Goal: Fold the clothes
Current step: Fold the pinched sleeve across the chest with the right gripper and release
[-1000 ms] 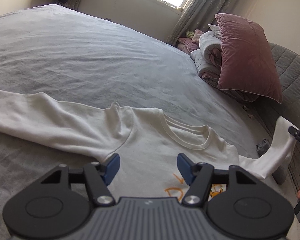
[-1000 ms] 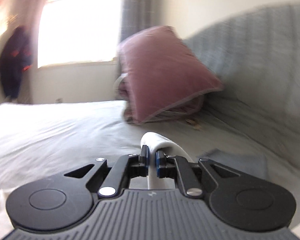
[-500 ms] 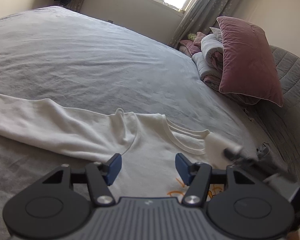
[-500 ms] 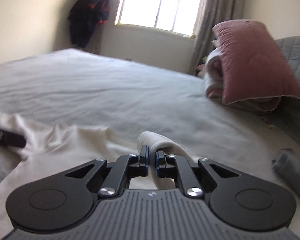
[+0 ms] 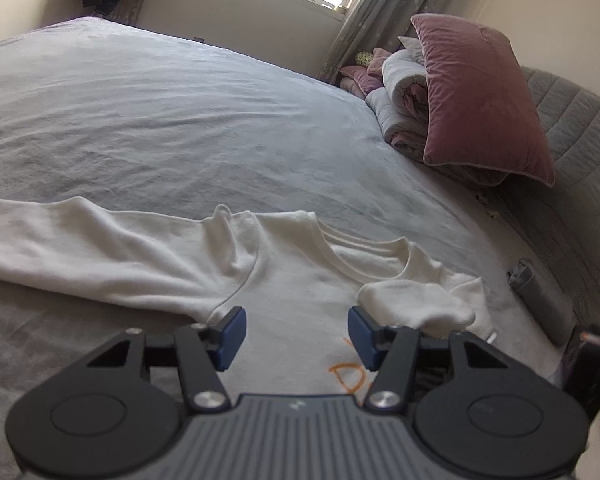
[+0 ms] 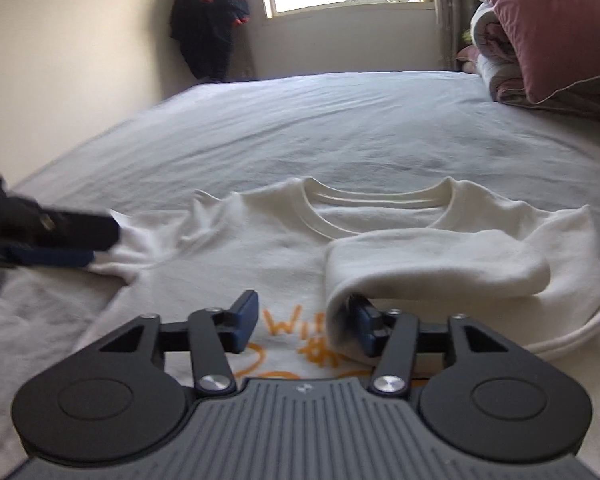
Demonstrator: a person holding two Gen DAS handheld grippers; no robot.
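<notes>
A white long-sleeved cotton sweatshirt with orange lettering (image 6: 284, 256) lies flat on a grey bedspread (image 5: 180, 128), one sleeve (image 6: 432, 260) folded across its chest, while the left gripper (image 5: 296, 330) and right gripper (image 6: 306, 318) hover over it, fingers apart

Orange hand-lettered print on the chest of the white sweatshirt (image 6: 284, 256), only partly readable. Right wrist view: "Wi" plus further strokes just ahead of the right tongs (image 6: 304, 322), between their open fingers; the rest hidden under the folded sleeve cuff (image 6: 428, 264). A "#"-like mark sits below it, with orange curves nearer the tongs body, unreadable. Left wrist view: "D" between the left tongs (image 5: 296, 334) fingers. No other text legible.
</notes>
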